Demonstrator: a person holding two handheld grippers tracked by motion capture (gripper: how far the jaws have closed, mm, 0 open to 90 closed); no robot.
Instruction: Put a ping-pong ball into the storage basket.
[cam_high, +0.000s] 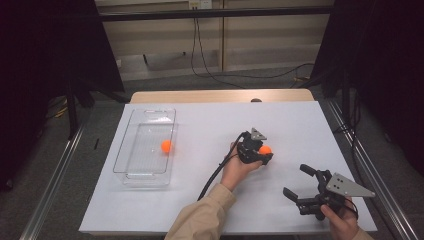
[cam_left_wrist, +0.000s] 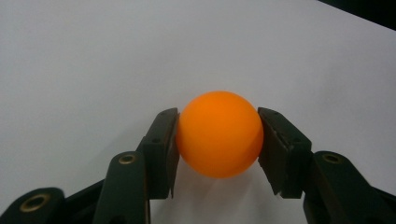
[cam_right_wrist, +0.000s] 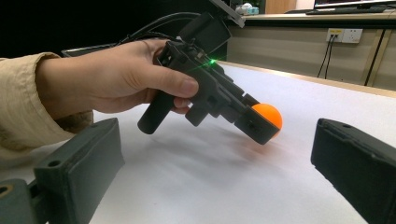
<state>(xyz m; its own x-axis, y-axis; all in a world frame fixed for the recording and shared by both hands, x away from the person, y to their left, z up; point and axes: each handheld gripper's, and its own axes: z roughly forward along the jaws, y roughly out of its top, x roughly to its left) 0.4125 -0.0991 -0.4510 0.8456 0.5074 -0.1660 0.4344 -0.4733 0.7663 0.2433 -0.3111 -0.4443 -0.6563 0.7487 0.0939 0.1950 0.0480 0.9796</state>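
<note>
An orange ball (cam_left_wrist: 219, 134) sits pinched between the two black jaws of my left gripper (cam_left_wrist: 218, 122), which is shut on it just above the white table. From above, that gripper (cam_high: 263, 153) and its ball (cam_high: 265, 149) are right of the table's centre, held by a hand in a beige sleeve. The right gripper view has the same ball (cam_right_wrist: 269, 115) in the left gripper (cam_right_wrist: 257, 125), tilted down toward the table. My right gripper (cam_high: 296, 181) stands open near the front right edge with nothing in it. A second orange ball (cam_high: 166, 146) lies inside a clear plastic container (cam_high: 145, 162) at the left.
The white table top (cam_high: 210, 200) has bare room between the container and the hands. The left gripper's cable (cam_high: 212, 177) trails back toward the front edge. Metal rails run along both sides of the table, and the floor lies beyond its far edge.
</note>
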